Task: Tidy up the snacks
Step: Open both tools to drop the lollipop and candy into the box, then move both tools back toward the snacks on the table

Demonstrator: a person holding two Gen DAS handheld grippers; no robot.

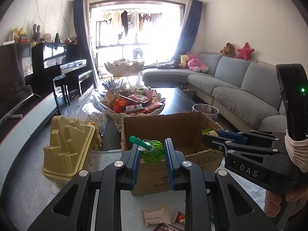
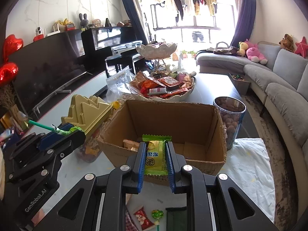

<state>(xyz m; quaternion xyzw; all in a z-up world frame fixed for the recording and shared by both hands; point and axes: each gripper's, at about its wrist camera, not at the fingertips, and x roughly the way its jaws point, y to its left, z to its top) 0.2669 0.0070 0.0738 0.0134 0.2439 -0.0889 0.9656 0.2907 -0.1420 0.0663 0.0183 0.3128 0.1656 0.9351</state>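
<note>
An open cardboard box (image 1: 181, 132) (image 2: 173, 119) stands on the table in front of both grippers. My left gripper (image 1: 151, 150) is shut on a green lollipop (image 1: 152, 150) with a green stick, held just over the box's near left corner; it also shows in the right wrist view (image 2: 63, 131). My right gripper (image 2: 155, 154) is shut on a yellow-green snack packet (image 2: 155, 154), held above the box's near edge; it also shows in the left wrist view (image 1: 215, 136). A small brown packet (image 2: 130, 144) lies inside the box.
A gold mountain-shaped container (image 1: 67, 148) (image 2: 90, 111) stands left of the box. A bowl heaped with snacks (image 1: 134, 104) (image 2: 163, 88) sits behind it, a clear nut jar (image 2: 230, 119) to the right. Loose snacks (image 1: 156, 216) (image 2: 142, 218) lie on the table below the grippers. A grey sofa (image 1: 240, 88) runs along the right.
</note>
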